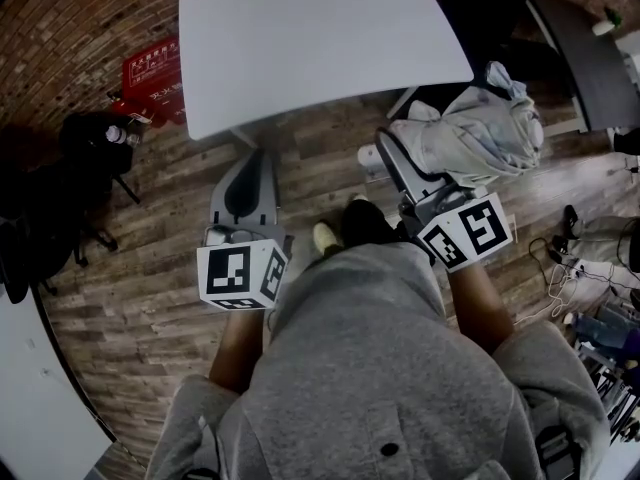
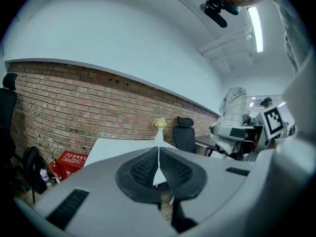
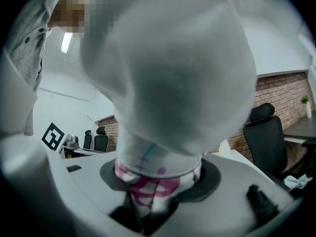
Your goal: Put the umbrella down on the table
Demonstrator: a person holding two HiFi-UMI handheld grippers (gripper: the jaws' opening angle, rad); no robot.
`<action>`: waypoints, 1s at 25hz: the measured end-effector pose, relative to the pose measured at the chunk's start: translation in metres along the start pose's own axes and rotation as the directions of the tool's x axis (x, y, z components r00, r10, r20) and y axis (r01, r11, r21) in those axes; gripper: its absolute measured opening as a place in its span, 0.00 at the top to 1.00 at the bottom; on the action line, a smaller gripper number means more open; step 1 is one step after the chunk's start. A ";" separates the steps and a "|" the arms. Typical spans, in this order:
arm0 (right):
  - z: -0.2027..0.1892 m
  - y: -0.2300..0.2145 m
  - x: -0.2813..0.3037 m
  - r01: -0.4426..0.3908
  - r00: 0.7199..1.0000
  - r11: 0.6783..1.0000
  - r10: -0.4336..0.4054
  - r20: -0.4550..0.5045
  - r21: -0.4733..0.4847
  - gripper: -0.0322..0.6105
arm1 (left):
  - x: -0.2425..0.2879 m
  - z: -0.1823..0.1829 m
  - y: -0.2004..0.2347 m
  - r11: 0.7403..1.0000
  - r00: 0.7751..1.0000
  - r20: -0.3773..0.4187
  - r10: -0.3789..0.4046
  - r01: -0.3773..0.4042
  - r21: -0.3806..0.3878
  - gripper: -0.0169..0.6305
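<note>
The white table (image 1: 300, 38) is seen ahead of the person, its near edge running across the head view from lower left to upper right, with a rounded corner at each end. A strip of wooden floor (image 1: 150, 268) is left between that edge and the two grippers. The umbrella (image 1: 480, 128), folded into a pale grey bundle, is held off the table, just past its right near corner and above the floor. It is gripped by the right gripper (image 1: 392, 156). In the right gripper view the dark pads (image 3: 210, 179) are seen pressed on a pink-and-white patterned part of the umbrella (image 3: 168, 73), whose bulk fills most of that view. The left gripper (image 1: 258, 163) is held just short of the near edge towards the left corner. In its own view the left gripper (image 2: 159, 157) is clenched, with pad tips touching and nothing between them. A vase of yellow flowers (image 2: 159, 127) is seen on the far part of the table top. Room to the left of the table is narrowed by a red box (image 1: 152, 68) and a black bag (image 1: 95, 143) on the floor against the brick wall (image 2: 74, 112). To the right, a dark desk (image 1: 590, 58) is set close behind the umbrella, a black office chair (image 3: 264, 132) is seen near it, and cables (image 1: 570, 268) are spread over the floor.
</note>
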State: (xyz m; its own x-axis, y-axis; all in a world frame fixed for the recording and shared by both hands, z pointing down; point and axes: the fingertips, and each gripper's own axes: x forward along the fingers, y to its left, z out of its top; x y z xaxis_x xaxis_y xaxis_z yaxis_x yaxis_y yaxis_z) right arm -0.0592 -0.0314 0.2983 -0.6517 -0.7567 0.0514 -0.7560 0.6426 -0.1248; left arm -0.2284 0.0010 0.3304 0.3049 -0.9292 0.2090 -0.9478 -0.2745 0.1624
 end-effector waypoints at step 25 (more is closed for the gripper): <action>-0.003 -0.067 0.053 -0.007 1.000 1.000 0.007 -0.023 0.002 0.60 | 0.073 0.015 0.014 1.000 1.000 -0.014 0.024 -0.024 0.009 0.94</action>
State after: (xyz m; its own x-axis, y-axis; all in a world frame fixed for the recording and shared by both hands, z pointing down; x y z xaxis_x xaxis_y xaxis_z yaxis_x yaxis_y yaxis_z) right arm -0.0437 -0.1139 0.3122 -0.6582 -0.7493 0.0728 -0.7513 0.6476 -0.1268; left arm -0.2207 -0.0746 0.3339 0.2836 -0.9319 0.2260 -0.9555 -0.2548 0.1484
